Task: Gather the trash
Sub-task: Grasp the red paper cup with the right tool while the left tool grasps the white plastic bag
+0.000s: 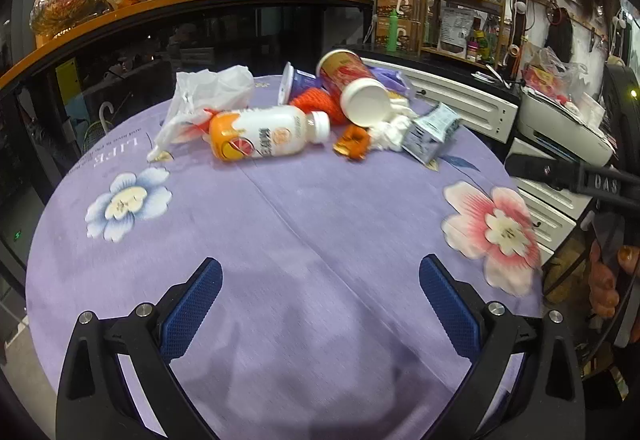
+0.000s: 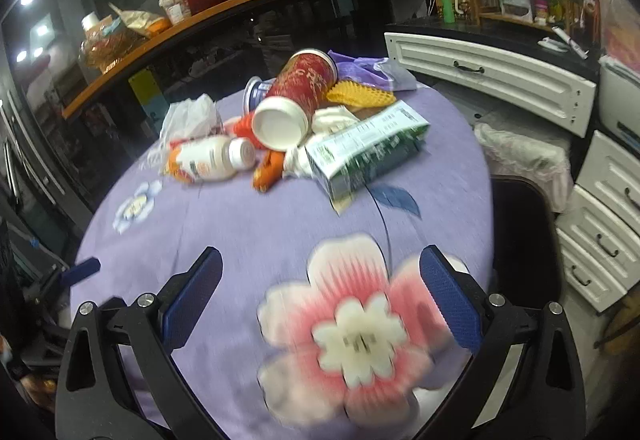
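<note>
- Left tongs point(image 1: 320, 282) nearest the left wrist camera, blue pads spread wide, nothing between them, hovering over bare purple cloth of the bench point(image 1: 280, 240).
- Right tongs point(image 2: 320, 280) likewise spread and empty, over the pink flower print point(image 2: 352, 336) on the cloth; the view is motion-blurred.
- Trash sits in one pile at the far side of the bench, well apart from both tongs.
- Pile from left to right in the left wrist view: crumpled white plastic bag point(image 1: 208, 95); orange-and-white drink bottle point(image 1: 268, 133) on its side, cap pointing right, touching the bag.
- Behind the bottle: small blue-and-white tub point(image 1: 298, 83) tipped over, orange net point(image 1: 320, 103) beside it.
- Red paper cup point(image 1: 348, 83) lying tilted on the pile, white base toward the camera.
- Orange wrapper point(image 1: 352, 141) in front of the cup, crumpled white tissue point(image 1: 390, 127) just right of it.
- Green-and-white carton point(image 2: 366, 151) on its side at the right edge of the pile, touching the tissue.
- Yellow foam net point(image 2: 360, 95) and purple plastic bag point(image 2: 372, 69) behind the carton.
</note>
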A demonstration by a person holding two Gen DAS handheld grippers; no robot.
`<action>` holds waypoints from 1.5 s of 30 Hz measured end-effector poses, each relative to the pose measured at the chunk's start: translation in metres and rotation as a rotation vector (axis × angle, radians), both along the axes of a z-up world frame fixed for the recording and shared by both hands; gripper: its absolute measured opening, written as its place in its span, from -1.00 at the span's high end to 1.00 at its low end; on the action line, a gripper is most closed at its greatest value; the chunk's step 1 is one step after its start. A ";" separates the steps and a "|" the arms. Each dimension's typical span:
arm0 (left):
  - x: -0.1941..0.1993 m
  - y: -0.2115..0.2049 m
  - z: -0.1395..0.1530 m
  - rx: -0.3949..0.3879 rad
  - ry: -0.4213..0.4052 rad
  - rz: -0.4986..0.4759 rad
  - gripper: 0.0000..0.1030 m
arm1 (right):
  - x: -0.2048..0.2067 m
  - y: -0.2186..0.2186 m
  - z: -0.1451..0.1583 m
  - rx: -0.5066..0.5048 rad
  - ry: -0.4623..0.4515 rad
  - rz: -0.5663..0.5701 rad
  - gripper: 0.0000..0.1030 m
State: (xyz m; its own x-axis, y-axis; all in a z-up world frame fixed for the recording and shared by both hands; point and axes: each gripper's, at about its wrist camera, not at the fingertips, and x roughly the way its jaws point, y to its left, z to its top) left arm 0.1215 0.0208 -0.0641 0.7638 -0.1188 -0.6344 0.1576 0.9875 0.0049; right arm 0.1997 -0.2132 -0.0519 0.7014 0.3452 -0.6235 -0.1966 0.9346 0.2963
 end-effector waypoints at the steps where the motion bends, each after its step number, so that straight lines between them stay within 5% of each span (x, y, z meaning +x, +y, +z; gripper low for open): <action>1: 0.005 0.003 0.001 0.007 -0.002 0.009 -0.90 | 0.014 0.003 0.003 0.014 0.009 0.006 -0.90; 6: 0.050 0.039 0.013 -0.036 0.042 0.076 -0.90 | 0.073 0.025 0.016 0.014 0.033 0.043 -0.90; 13: 0.102 0.071 0.040 -0.042 -0.008 0.148 -0.89 | 0.153 0.052 0.038 0.031 0.062 0.077 -0.89; 22: 0.178 0.098 0.055 -0.067 0.004 0.209 -0.89 | 0.261 0.076 0.028 0.023 0.258 0.057 -0.80; 30: 0.229 0.106 0.043 -0.065 0.122 0.198 -0.85 | 0.300 0.084 0.003 0.052 0.386 0.053 -0.76; 33: 0.243 0.103 0.042 -0.056 0.143 0.200 -0.85 | 0.305 0.087 -0.004 0.053 0.400 0.059 -0.53; 38: 0.265 0.099 0.032 -0.006 0.184 0.189 -0.85 | 0.298 0.085 -0.002 0.075 0.376 0.062 -0.49; 40: 0.270 0.099 0.027 0.003 0.193 0.196 -0.74 | 0.292 0.081 0.003 0.097 0.351 0.069 -0.49; 44: 0.272 0.106 0.020 -0.028 0.213 0.204 0.09 | 0.282 0.080 0.013 0.126 0.298 0.094 -0.49; 45: 0.272 0.107 0.020 -0.042 0.214 0.204 0.43 | 0.279 0.080 0.015 0.129 0.285 0.098 -0.49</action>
